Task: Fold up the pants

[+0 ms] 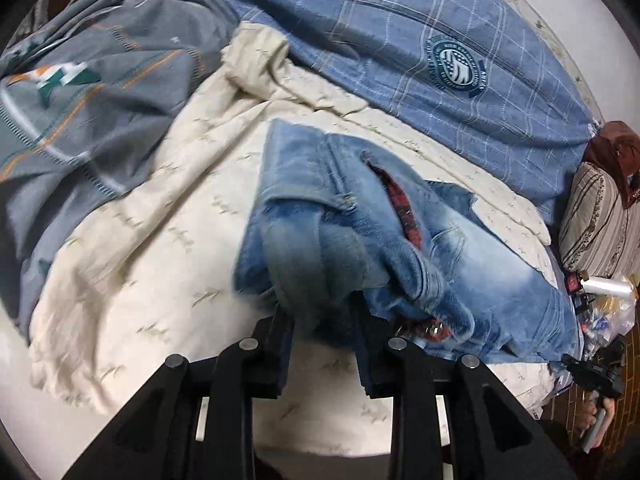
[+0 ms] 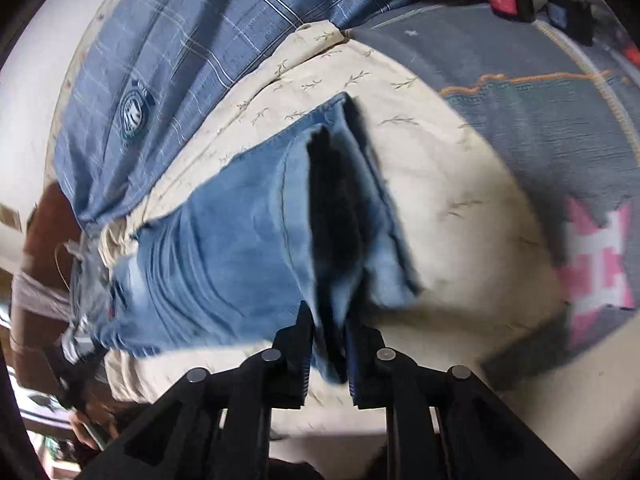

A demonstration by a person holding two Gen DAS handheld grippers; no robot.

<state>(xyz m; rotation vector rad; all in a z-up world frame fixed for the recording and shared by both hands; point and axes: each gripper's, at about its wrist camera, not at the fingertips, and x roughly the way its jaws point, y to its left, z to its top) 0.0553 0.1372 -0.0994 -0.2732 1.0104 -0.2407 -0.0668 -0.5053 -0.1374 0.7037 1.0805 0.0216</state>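
Red plaid lining (image 1: pixel 404 208) shows inside jeans (image 1: pixel 340 240) pocket (open slit)

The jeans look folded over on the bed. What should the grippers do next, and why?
Probably open both and back away: the jeans lie doubled over on the cream cover, yet denim sits in the left hand-held gripper and the right hand-held gripper.

Blue jeans (image 1: pixel 360 240) between left gripper (image 1: pixel 324 344) fingers

Your bed's cream embroidered cover (image 1: pixel 132 264) carries the jeans (image 1: pixel 360 240) at centre frame, blue plaid quilt (image 1: pixel 420 40) upper right, grey patterned blanket (image 1: pixel 80 112) upper left.
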